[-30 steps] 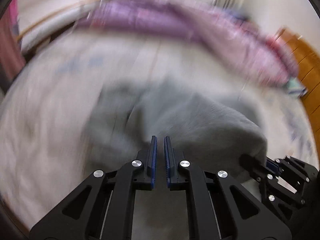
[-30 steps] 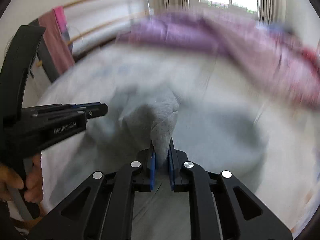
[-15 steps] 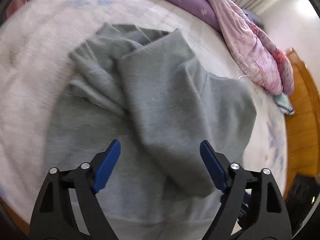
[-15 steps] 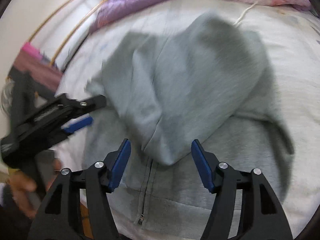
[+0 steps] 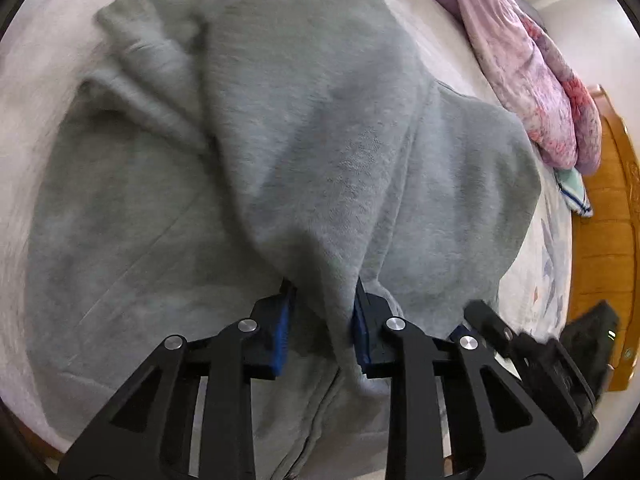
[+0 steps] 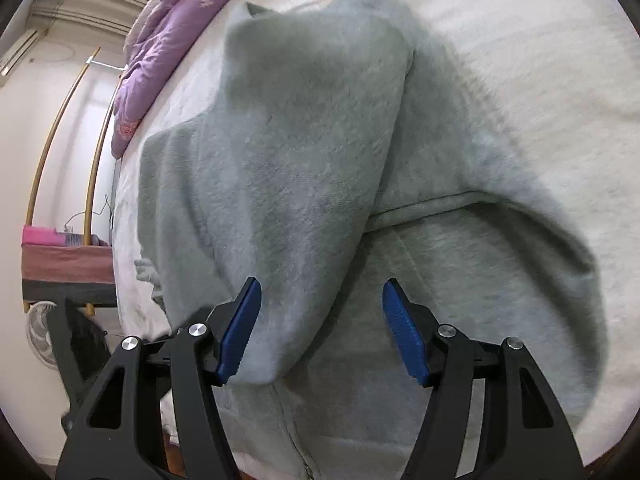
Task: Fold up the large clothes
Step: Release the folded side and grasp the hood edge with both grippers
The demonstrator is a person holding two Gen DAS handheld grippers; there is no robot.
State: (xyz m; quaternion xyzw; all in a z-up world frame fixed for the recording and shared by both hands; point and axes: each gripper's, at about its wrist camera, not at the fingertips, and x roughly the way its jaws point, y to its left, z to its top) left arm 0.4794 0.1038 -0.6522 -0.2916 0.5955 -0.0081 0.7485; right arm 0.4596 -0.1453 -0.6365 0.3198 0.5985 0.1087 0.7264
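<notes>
Both hands have dropped toward the grey hoodie [image 5: 312, 128]: the left gripper [image 5: 322, 320] has just closed onto its sleeve cuff, the right gripper [image 6: 320, 332] stands open, sleeve released

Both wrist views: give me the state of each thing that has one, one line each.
grey zip jacket: lying on the bed, a sleeve folded across its front, zip closed as far as visible.
left gripper: jaws just closing, sleeve end between them.
right gripper: open, sleeve end between the jaws, ungripped.
purple quilt: bunched along the bed's far edge.
</notes>
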